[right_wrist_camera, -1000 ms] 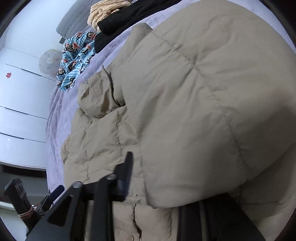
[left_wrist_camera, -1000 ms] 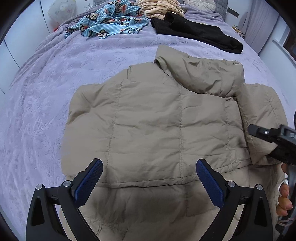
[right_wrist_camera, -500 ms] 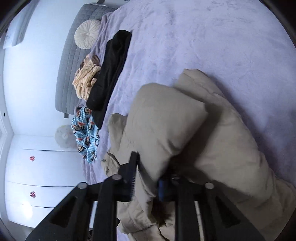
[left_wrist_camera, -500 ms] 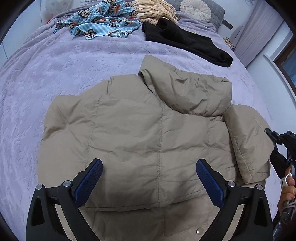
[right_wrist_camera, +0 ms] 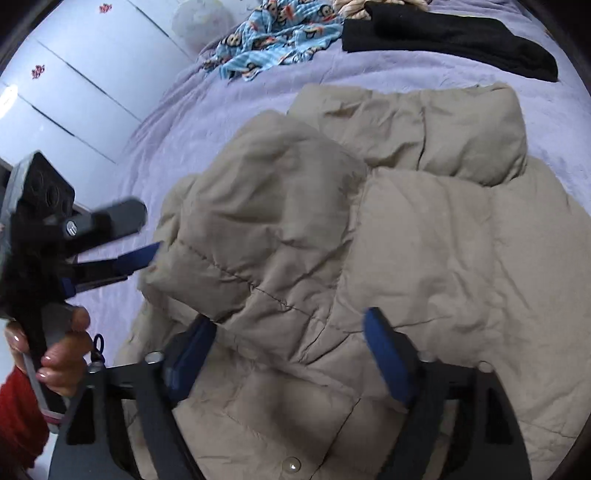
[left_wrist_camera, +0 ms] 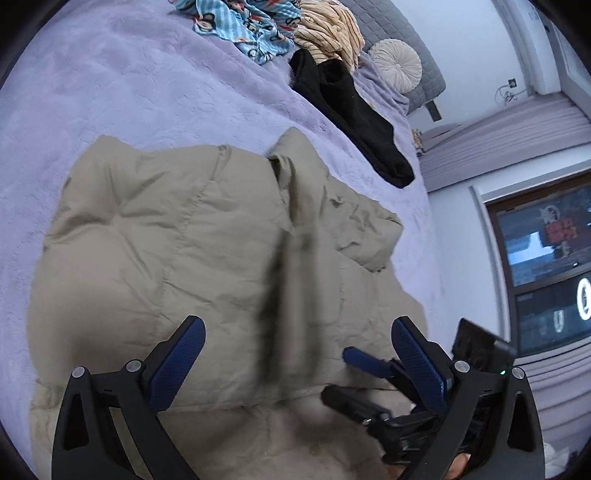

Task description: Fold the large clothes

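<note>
A beige puffer jacket [left_wrist_camera: 177,243] lies spread on the purple bedspread [left_wrist_camera: 110,92], hood toward the far side. In the right wrist view the jacket [right_wrist_camera: 424,236] has one sleeve [right_wrist_camera: 266,221] folded across its body. My left gripper [left_wrist_camera: 295,354] is open and empty above the jacket's near hem. My right gripper [right_wrist_camera: 288,350] is open and empty just above the folded sleeve's end. The right gripper also shows in the left wrist view [left_wrist_camera: 365,373], low right. The left gripper shows in the right wrist view [right_wrist_camera: 122,258], at the jacket's left edge.
A black garment [left_wrist_camera: 351,110], a blue monkey-print cloth [left_wrist_camera: 243,29] and a striped beige garment [left_wrist_camera: 332,33] lie at the far end of the bed. A round cushion [left_wrist_camera: 395,62] leans on the grey headboard. White wardrobe doors [right_wrist_camera: 74,85] stand left; a window [left_wrist_camera: 546,266] is right.
My right gripper has let go of the sleeve it carried, and the sleeve now lies folded across the jacket. Both grippers have swung round; the left view has turned toward the window.
</note>
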`<state>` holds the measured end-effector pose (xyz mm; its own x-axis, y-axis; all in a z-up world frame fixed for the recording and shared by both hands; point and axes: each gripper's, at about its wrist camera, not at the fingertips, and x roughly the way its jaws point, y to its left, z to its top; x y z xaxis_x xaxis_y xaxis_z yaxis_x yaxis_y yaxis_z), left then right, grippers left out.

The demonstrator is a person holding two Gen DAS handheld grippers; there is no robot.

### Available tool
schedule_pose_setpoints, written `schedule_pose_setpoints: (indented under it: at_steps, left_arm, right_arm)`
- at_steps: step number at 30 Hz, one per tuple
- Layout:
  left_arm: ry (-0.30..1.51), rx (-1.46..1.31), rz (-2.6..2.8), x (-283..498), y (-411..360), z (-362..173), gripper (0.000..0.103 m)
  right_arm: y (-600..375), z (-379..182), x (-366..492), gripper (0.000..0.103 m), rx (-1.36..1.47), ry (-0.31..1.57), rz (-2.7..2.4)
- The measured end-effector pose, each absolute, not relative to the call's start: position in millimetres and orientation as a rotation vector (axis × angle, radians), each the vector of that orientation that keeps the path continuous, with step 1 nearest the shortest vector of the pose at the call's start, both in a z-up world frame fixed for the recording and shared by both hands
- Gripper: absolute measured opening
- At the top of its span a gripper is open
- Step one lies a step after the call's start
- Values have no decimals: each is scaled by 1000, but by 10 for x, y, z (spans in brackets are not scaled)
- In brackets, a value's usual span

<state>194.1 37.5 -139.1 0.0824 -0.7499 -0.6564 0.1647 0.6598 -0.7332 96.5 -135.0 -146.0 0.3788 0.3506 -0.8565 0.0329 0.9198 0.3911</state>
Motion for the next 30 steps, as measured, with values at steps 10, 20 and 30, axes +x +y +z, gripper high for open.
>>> schedule_pose_setpoints:
  at_steps: [10,20,30]
  left_arm:
    - [1487,-325,-791,1989,-349,-1839,50]
    - [1262,-490,-879,2015,-366,-1079,10]
    - [1395,-71,-723,1845,-404,-1812,11]
  right_arm:
    - [-2053,-1334,-30,51,519,1171,59]
    - [-2444,-1418,-186,19,202,1145,-174]
    - [-3370,-1678,-325,15,262,1132,-366]
